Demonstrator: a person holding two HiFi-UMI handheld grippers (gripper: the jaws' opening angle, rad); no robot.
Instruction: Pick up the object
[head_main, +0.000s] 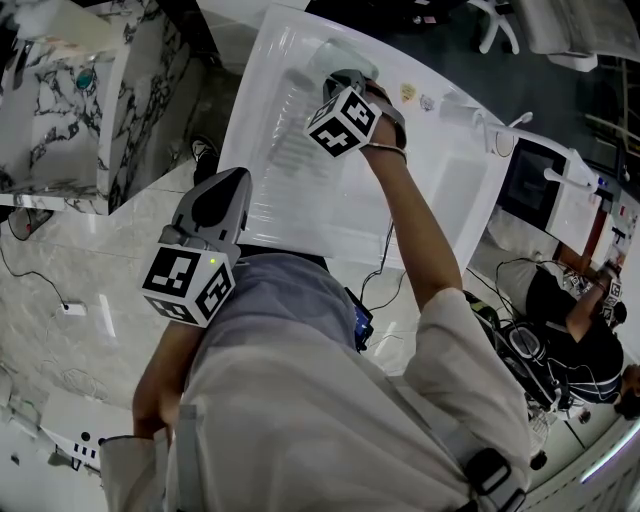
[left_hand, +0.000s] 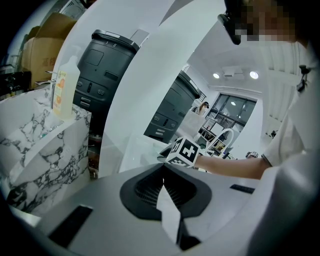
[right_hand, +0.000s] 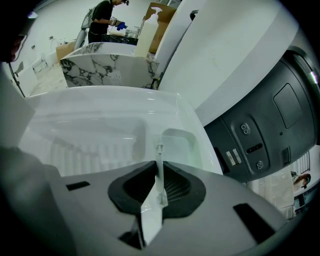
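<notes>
Approach looks to be the step in hand: the right tool (right_hand: 159, 150), jaws pressed together on nothing, hangs over the white basin (right_hand: 85, 125), aimed toward its small corner recess (right_hand: 177, 145). The left tool (left_hand: 163, 170) (also closed, empty) sits near the person's body. I cannot make out the object itself in any view; next, the jaws must part before any grasp.

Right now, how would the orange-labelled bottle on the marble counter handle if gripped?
The bottle is tall and narrow, so a high push may tip it. Its smooth, pale plastic wall probably flexes and could slip when gripped.
</notes>
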